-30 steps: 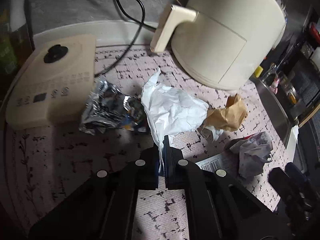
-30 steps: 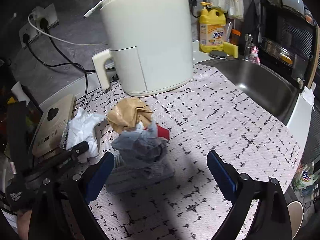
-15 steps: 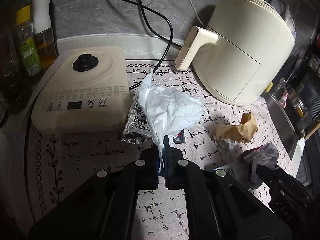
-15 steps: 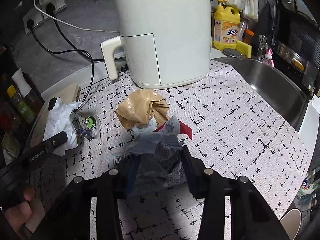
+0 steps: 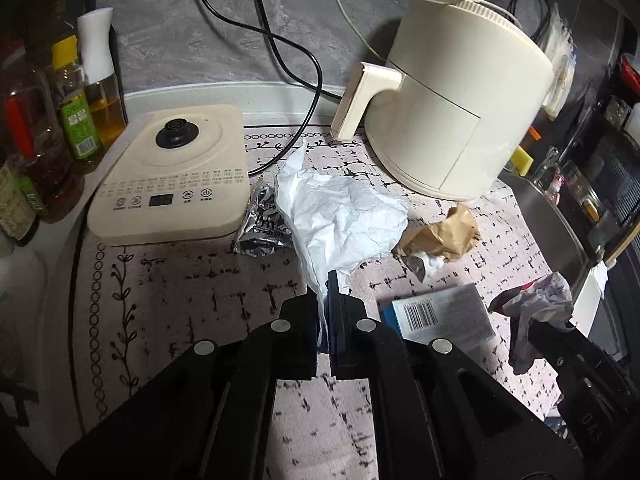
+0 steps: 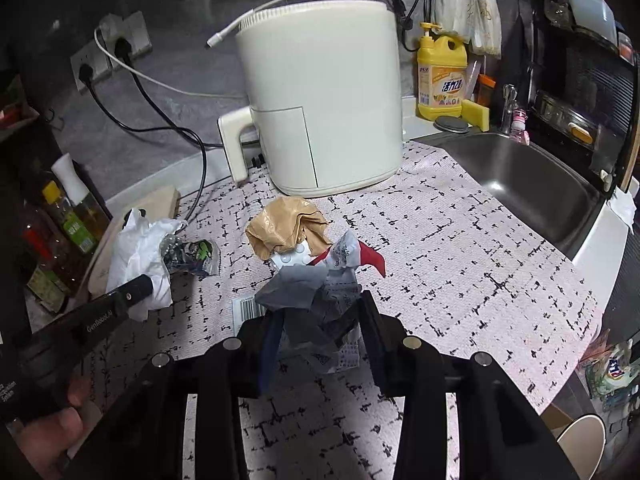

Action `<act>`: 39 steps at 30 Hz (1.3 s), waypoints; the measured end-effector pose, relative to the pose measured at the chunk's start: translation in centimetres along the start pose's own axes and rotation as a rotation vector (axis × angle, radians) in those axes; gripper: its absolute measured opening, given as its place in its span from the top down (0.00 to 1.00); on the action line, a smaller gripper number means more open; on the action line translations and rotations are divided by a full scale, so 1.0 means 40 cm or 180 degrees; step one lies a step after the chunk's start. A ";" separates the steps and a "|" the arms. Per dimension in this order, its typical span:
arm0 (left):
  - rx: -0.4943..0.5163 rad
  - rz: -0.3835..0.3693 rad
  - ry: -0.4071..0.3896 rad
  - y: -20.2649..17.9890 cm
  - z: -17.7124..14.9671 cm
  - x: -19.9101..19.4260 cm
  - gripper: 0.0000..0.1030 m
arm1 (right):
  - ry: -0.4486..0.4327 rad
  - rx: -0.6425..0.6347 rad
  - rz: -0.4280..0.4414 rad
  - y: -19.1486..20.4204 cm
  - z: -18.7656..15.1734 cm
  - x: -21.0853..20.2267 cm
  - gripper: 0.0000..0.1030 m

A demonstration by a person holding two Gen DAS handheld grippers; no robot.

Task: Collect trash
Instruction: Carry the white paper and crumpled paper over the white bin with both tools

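Observation:
My left gripper is shut on a crumpled white paper and holds it above the patterned mat; the paper also shows in the right wrist view. My right gripper is shut on a crumpled grey and red wrapper, lifted off the mat; it shows at the right of the left wrist view. On the mat lie a brown paper wad, a silver foil packet and a flat barcoded box.
A cream air fryer stands at the back. A cream induction cooker and oil bottles are at the left. A steel sink and yellow detergent bottle are at the right. Black cables run behind.
My right gripper closed on the grey and red wrapper and lifted it off the box. My left gripper rose and pulled back, still holding the white paper.

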State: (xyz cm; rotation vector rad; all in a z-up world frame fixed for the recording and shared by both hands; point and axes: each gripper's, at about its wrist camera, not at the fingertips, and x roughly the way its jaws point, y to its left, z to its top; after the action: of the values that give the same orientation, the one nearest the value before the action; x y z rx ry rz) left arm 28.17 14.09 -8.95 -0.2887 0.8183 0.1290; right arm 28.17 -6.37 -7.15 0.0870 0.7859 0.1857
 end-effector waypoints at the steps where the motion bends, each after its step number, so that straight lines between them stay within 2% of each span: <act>1: 0.0010 0.0012 -0.0027 -0.004 -0.004 -0.016 0.95 | -0.0022 0.0011 0.0014 -0.006 -0.004 -0.016 0.64; 11: 0.0047 0.0037 -0.0205 -0.053 -0.061 -0.153 0.95 | -0.0162 -0.0006 0.0075 -0.051 -0.048 -0.153 0.64; 22: 0.0154 -0.0075 -0.0246 -0.144 -0.127 -0.226 0.95 | -0.0295 0.0048 0.0018 -0.133 -0.092 -0.283 0.64; 30: 0.0365 -0.0272 -0.0181 -0.270 -0.182 -0.235 0.95 | -0.0360 0.0232 -0.0194 -0.249 -0.138 -0.360 0.64; 39: 0.0705 -0.0622 -0.0047 -0.457 -0.261 -0.228 0.95 | -0.0385 0.0542 -0.0567 -0.412 -0.205 -0.435 0.64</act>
State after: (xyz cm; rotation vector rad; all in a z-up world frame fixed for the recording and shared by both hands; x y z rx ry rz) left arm 18.77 -6.51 -5.28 -0.1571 0.7779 -0.1420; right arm 12.53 -25.91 -3.23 0.1867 0.6836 -0.0554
